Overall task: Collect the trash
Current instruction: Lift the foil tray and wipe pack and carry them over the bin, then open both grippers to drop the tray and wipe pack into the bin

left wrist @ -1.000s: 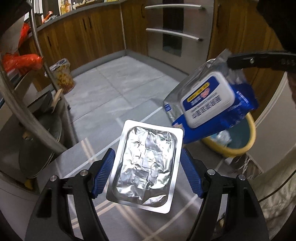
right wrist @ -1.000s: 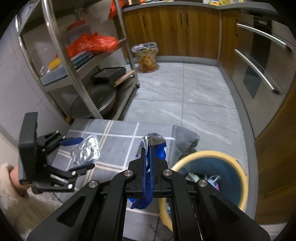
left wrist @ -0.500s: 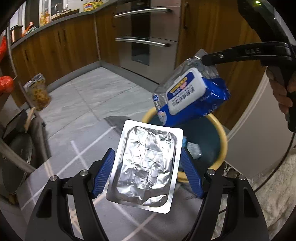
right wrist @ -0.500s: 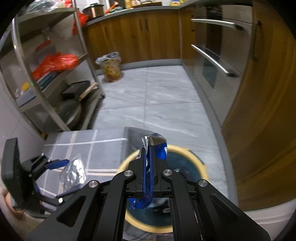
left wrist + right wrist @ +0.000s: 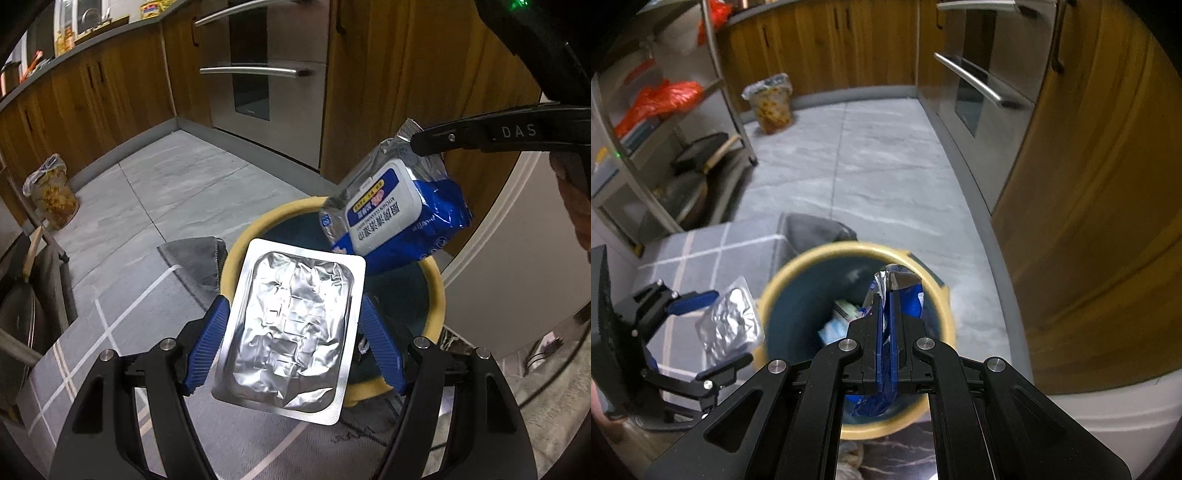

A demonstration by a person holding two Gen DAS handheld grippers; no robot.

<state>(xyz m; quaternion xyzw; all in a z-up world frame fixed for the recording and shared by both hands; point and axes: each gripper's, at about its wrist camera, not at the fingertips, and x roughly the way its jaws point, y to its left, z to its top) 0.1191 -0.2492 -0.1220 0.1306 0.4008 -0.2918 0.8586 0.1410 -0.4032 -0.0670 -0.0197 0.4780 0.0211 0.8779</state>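
Note:
My left gripper point(image 5: 291, 325) is shut on a silver foil blister tray point(image 5: 288, 339), held flat just before the near rim of a yellow-rimmed blue trash bin point(image 5: 437, 291). The tray also shows in the right wrist view point(image 5: 729, 325), left of the bin point(image 5: 783, 277). My right gripper point(image 5: 885, 306) is shut on the top edge of a blue wet-wipes pack point(image 5: 388, 214), which hangs over the bin's opening. The pack shows edge-on between my right fingers point(image 5: 905, 291). Some trash point(image 5: 842, 317) lies inside the bin.
A grey checked mat point(image 5: 122, 314) lies on the tiled floor under the bin. A metal shelf rack point(image 5: 657, 147) stands at the left. A small lined bin point(image 5: 772, 103) stands by the wooden cabinets point(image 5: 820, 48). An oven front point(image 5: 982, 81) is at the right.
Both grippers have moved toward the bin. The wet-wipes pack now hangs over the opening, and the foil tray has come up to the bin's rim.

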